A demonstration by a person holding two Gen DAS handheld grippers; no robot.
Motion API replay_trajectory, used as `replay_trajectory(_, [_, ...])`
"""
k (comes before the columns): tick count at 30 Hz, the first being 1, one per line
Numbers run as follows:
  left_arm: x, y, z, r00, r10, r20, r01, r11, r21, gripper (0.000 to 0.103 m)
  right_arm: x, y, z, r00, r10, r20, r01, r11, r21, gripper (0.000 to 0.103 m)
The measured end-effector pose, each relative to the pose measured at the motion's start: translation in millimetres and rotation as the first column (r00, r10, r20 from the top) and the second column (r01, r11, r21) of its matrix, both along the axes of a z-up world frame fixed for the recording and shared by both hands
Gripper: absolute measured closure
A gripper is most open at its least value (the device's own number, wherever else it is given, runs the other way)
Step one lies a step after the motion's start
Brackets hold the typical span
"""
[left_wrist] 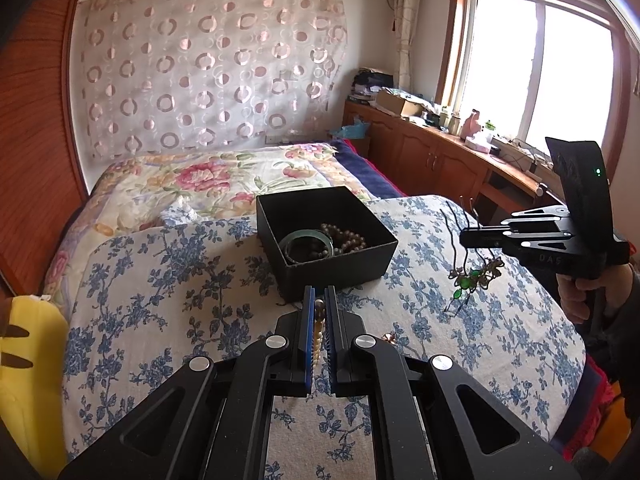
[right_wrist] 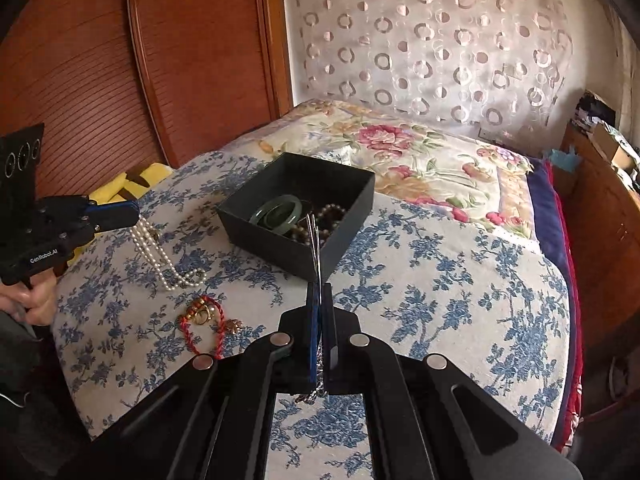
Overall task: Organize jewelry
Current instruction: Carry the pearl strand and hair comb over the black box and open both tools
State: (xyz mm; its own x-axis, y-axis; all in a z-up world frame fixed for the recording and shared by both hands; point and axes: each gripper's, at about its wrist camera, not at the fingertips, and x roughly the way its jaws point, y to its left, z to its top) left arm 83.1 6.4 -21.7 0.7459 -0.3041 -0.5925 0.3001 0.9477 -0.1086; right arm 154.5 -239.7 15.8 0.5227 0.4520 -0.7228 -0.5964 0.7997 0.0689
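Open black square cardboard box (left_wrist: 326,236) sits on the blue-and-white floral quilt (left_wrist: 168,280), at 12 o'clock from both grippers; inside it lie a pale green jade bangle (right_wrist: 278,210) and a coil of dark brown wooden beads (left_wrist: 346,238). Left gripper (left_wrist: 319,304): blue-padded fingers narrow, clamped on a strand of cream pearls (right_wrist: 168,256); in the right wrist view the strand trails from the fingertips down onto the quilt at 9 o'clock from the box. Right gripper (right_wrist: 319,300): fingers pressed together on the thin dark cord of a pendant necklace with green stones and bronze filigree (left_wrist: 476,274); in the left wrist view the pendant hangs below the tips at 3 o'clock from the box, whether it touches the quilt I cannot tell. A red twisted cord bracelet with gold charms (right_wrist: 204,320) lies on the quilt at 7 o'clock from the box. Readable writing: "GenRobot.AI" in white on the left gripper body; "DAS" partly legible on the right gripper body, rest hidden. A hand (left_wrist: 580,292) grips the right gripper's handle. Yellow plush (left_wrist: 28,364) at far 9 o'clock.
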Motion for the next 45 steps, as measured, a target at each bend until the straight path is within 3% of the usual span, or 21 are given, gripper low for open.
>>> replay_trajectory(13, [26, -9, 43, 0.997, -0.015, 0.075, 0.016, 1.0, -0.011, 0.099, 27, 23, 11, 0.999, -0.005, 0.05, 0.005, 1.0, 0.002, 0.101])
replay_trajectory(24, [73, -21, 88, 0.991, -0.025, 0.132, 0.027, 1.0, -0.014, 0.099, 74, 52, 26, 0.998, 0.02, 0.055, -0.024, 0.996, 0.084, 0.101])
replay_trajectory(33, [119, -28, 67, 0.997, -0.028, 0.065, 0.028, 1.0, -0.005, 0.099, 108, 68, -3, 1.0, 0.027, 0.0, -0.027, 0.995, 0.097, 0.096])
replay_trajectory(35, [127, -30, 60, 0.998, -0.032, 0.049, 0.032, 0.999, -0.006, 0.099, 112, 67, -7, 1.0, 0.022, -0.003, -0.021, 0.994, 0.103, 0.08])
replay_trajectory(38, [135, -31, 52, 0.999, -0.03, 0.031, 0.031, 1.0, -0.005, 0.098, 115, 62, -8, 1.0, 0.022, -0.006, -0.022, 0.993, 0.115, 0.079])
replay_trajectory(42, [134, -30, 44, 0.999, -0.027, 0.02, 0.028, 1.0, -0.007, 0.083, 109, 55, -2, 1.0, 0.009, 0.009, -0.01, 0.992, 0.126, 0.079])
replay_trajectory(45, [129, -29, 39, 1.0, -0.027, 0.014, 0.027, 1.0, 0.0, 0.083, 97, 54, 5, 0.999, 0.011, 0.043, -0.017, 0.992, 0.123, 0.078])
